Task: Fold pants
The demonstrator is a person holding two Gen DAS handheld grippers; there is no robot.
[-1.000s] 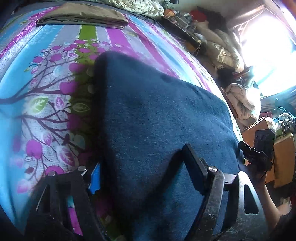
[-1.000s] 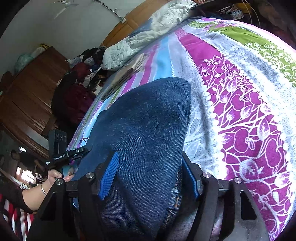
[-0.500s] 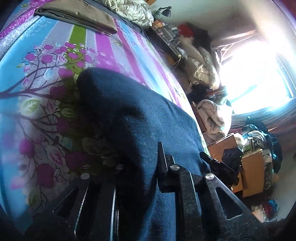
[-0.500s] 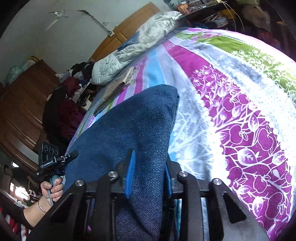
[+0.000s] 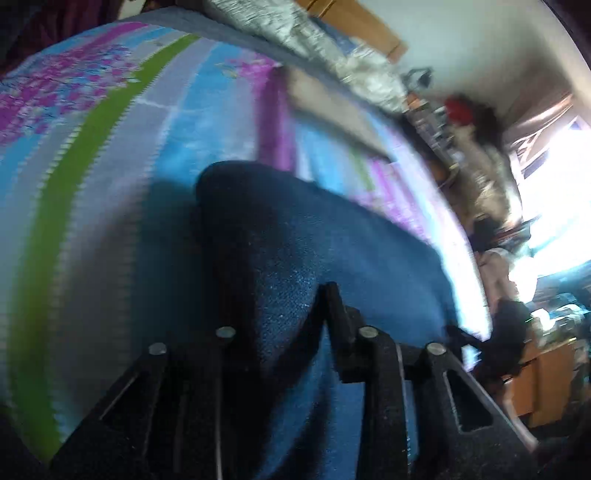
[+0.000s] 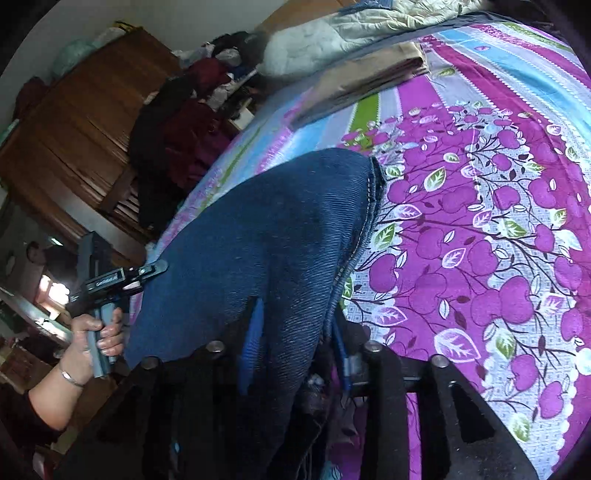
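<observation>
- The left hand-held gripper is clamped on a fold of the dark blue pants; its two black fingers pinch the denim between them, and the cloth bulges up and ahead of the tips.
- In the left wrist view the picture is blurred, but the pants show as a rounded blue mound that runs forward and to the right of this hand-held gripper, lying on the bed.
- The right hand-held gripper is likewise closed on the pants; its blue pads press the denim from both sides, and the cloth drapes over them toward the camera.
- Ahead of the right hand-held gripper the pants lie as a folded slab, with a stitched seam edge along its right side, touching the bedsheet.
- To the right of that hand-held gripper the bedsheet shows purple fruit and green leaves on branches.
- Far ahead of it, well apart from the pants, a folded tan cloth lies on the bed, with a pale quilt just beyond.
- To its left, the person's left hand grips the handle of the other hand-held gripper, whose tip meets the far edge of the pants; a thin bangle sits on the wrist.
- Farther left stands a wooden wardrobe, with a heap of dark clothes beside it.
</observation>
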